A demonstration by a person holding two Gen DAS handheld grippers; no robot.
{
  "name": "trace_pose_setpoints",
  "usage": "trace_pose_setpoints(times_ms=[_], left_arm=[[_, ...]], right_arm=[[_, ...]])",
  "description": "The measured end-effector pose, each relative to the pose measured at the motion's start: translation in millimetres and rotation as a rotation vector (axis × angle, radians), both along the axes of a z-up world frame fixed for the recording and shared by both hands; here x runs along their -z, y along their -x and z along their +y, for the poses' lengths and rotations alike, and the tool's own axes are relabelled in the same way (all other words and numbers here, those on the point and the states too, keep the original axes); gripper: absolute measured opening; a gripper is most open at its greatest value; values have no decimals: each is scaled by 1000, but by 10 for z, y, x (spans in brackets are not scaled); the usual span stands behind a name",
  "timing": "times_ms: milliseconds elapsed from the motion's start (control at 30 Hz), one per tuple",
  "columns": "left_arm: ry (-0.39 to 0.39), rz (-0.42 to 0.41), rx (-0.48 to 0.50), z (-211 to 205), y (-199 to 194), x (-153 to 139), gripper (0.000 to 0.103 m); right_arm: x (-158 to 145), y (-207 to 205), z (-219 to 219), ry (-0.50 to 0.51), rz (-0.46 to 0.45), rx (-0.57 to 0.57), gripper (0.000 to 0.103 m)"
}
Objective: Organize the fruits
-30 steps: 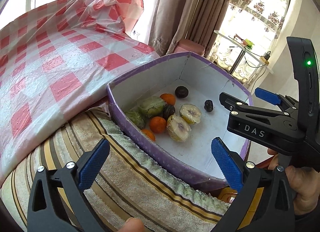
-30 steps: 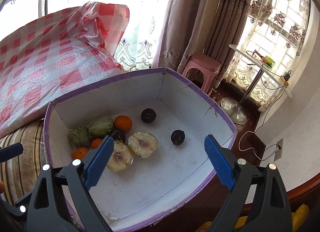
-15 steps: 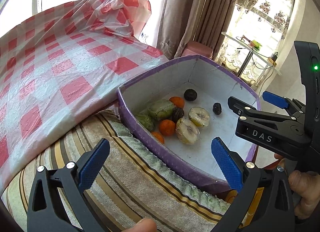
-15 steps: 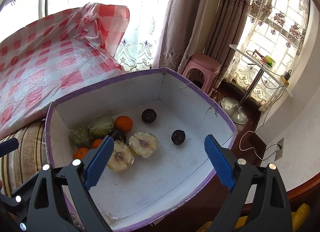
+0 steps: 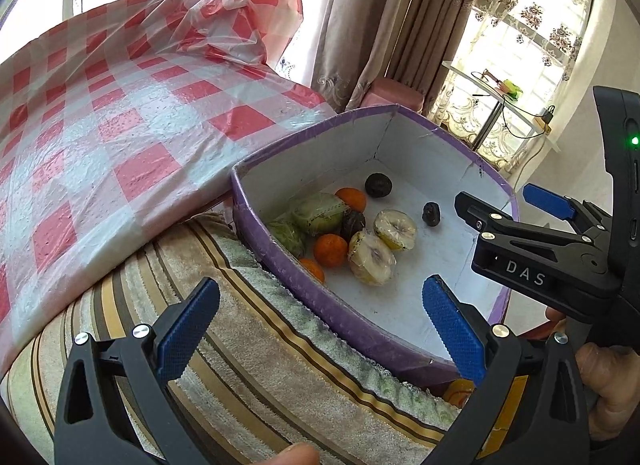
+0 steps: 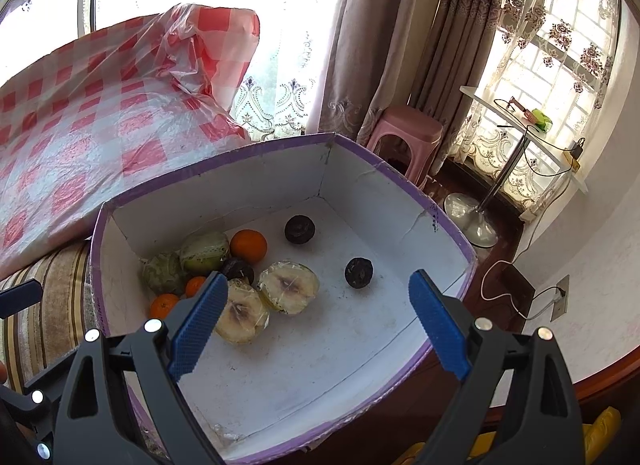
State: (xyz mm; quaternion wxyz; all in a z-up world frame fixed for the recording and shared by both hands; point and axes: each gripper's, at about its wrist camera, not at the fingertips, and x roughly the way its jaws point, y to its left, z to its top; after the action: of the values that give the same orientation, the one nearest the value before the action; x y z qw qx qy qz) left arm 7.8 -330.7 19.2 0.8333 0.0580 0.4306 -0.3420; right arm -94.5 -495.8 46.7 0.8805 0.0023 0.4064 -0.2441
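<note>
Fingers of the left gripper (image 5: pixel 320 329) are seen spread wide in the left wrist view, with nothing held between the blue pads; they hover over a striped towel (image 5: pixel 256 329) at the near rim of a purple box (image 5: pixel 280 253). At 3 o'clock in this view the right gripper (image 5: pixel 508 205) is seen side-on above the box, its jaws parted and empty. Inside the box the fruits are gathered toward 9 o'clock: an orange (image 5: pixel 330 250), two wrapped cut halves (image 5: pixel 372 257), wrapped green pieces (image 5: pixel 318 213) and a dark fruit (image 5: pixel 378 185) set apart at 12 o'clock. In the right wrist view the right gripper (image 6: pixel 316 325) is shown equally wide and empty, poised over the white box floor. Two dark fruits (image 6: pixel 359 273) lie loose from the cluster; a larger orange (image 6: pixel 248 245) and a small orange (image 6: pixel 164 304) sit by the left wall. Whether sorting is under way or complete cannot be settled from this layout. Risks are judged as follows: film-wrapped halves may slip or be crushed under pad pressure; crowded pieces may be knocked aside by an entering finger; the box, overhanging its support at 5 o'clock, may tip if pressed there.
</note>
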Motion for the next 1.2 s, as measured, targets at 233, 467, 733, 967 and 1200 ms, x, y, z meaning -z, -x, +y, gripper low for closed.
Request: trace_pose_setpoints(times_ms=[233, 467, 733, 967, 1200], left_arm=[[-1, 3, 3, -5, 3, 11, 98], [-2, 5, 8, -12, 6, 24, 98], [-4, 17, 26, -70, -16, 25, 98], [-15, 23, 52, -153, 3, 32, 98], [-27, 7, 51, -225, 13, 33, 98]], right_arm=[[9, -4, -2, -3, 1, -1, 92], [20, -9, -3, -3, 1, 0, 92], [28, 2, -34, -13, -7, 12, 92], [41, 20, -88, -16, -6, 31, 92], [40, 43, -151, -17, -13, 53, 92]])
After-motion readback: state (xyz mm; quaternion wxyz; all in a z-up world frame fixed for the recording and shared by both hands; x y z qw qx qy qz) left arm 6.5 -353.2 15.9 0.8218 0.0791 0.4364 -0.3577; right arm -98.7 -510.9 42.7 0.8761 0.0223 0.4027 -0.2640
